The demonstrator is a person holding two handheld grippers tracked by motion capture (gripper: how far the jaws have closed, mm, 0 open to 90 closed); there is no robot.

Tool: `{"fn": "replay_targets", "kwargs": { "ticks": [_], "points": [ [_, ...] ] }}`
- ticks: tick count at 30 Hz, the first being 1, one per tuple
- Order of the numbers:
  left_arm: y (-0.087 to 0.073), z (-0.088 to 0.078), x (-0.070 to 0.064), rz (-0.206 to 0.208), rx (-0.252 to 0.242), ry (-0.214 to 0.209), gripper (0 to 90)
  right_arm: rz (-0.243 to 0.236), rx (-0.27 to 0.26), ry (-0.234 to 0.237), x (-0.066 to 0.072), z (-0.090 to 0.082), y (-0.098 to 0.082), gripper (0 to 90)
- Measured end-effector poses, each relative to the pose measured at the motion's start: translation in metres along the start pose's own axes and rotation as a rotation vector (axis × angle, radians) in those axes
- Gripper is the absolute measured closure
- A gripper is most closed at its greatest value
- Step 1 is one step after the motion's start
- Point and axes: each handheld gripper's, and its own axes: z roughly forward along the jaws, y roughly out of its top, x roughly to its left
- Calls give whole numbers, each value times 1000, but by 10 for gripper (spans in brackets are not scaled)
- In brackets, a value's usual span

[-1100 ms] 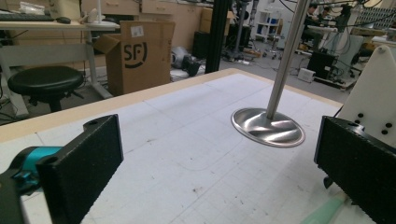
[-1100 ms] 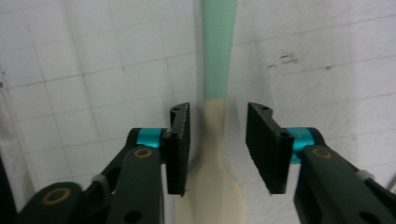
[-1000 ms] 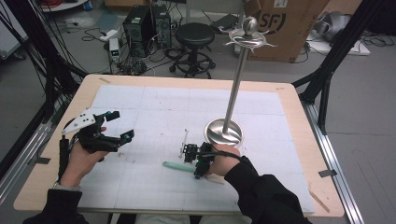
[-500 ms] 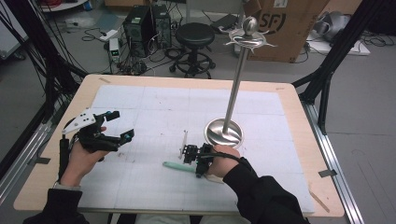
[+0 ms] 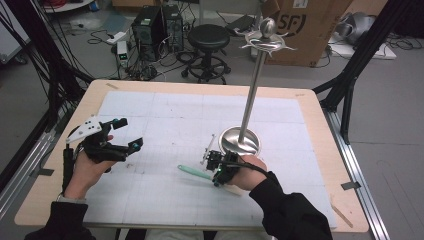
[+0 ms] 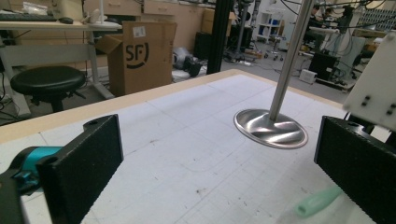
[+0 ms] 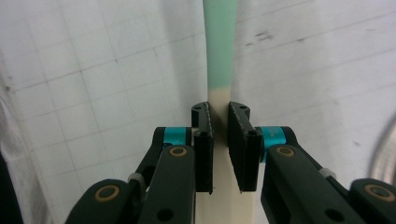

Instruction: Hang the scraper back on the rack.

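A utensil with a cream handle and a pale green end (image 5: 192,171) lies low over the white mat. My right gripper (image 5: 213,163) is shut on its cream handle. In the right gripper view the jaws (image 7: 219,114) have just been closing and now press both sides of the handle, with the utensil's green end (image 7: 219,42) pointing away. My left gripper (image 5: 131,132) hovers at the table's left, open with nothing between its jaws. The left gripper view shows that gripper's (image 6: 219,168) wide gap and the utensil's green tip (image 6: 317,203).
A tall shiny metal stand with a round base (image 5: 241,141) rises just behind my right hand, with curved hooks at its top (image 5: 265,42); its base (image 6: 271,128) also shows in the left gripper view. A white gridded mat (image 5: 165,115) covers the wooden table.
My right hand has shifted slightly with the utensil. The left hand has stayed where it was.
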Motion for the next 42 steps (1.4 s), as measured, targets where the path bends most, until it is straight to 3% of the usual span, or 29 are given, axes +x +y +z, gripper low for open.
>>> {"fn": "replay_targets", "kwargs": {
  "ticks": [3,12,18,19,22,23,25,29,30,32,33,38,42],
  "points": [
    [0,1,-1,-1,5,-2,17,4,-108,-32,-1,-12,-12,807],
    [-1,3,-2,-3,5,-5,17,67,-362,-56,-5,-42,-53,807],
    [-2,5,-3,0,13,-8,17,97,-582,-81,-7,-65,-79,807],
    [-2,5,-3,0,12,-7,17,97,-582,-81,-7,-65,-79,807],
    [-1,4,-3,0,8,-8,17,109,-635,-86,-9,-69,-88,807],
    [-1,4,-3,0,8,-9,17,106,-677,-81,-12,-72,-93,807],
    [-1,4,-3,-1,7,-9,17,105,-699,-81,-14,-73,-96,807],
    [-2,4,-3,-4,8,-10,17,147,-764,-82,-21,-79,-106,807],
    [-2,4,-3,-2,10,-11,17,164,-809,-80,-24,-83,-112,807],
    [-2,5,-3,-1,11,-10,17,168,-835,-76,-26,-86,-114,807],
    [-2,5,-3,-3,10,-10,17,179,-877,-89,-28,-91,-120,807],
    [-2,5,-4,-1,15,-12,17,203,-948,-100,-34,-102,-131,806],
    [-3,6,-4,-2,16,-12,17,254,-996,-91,-39,-108,-139,806]
  ]
}}
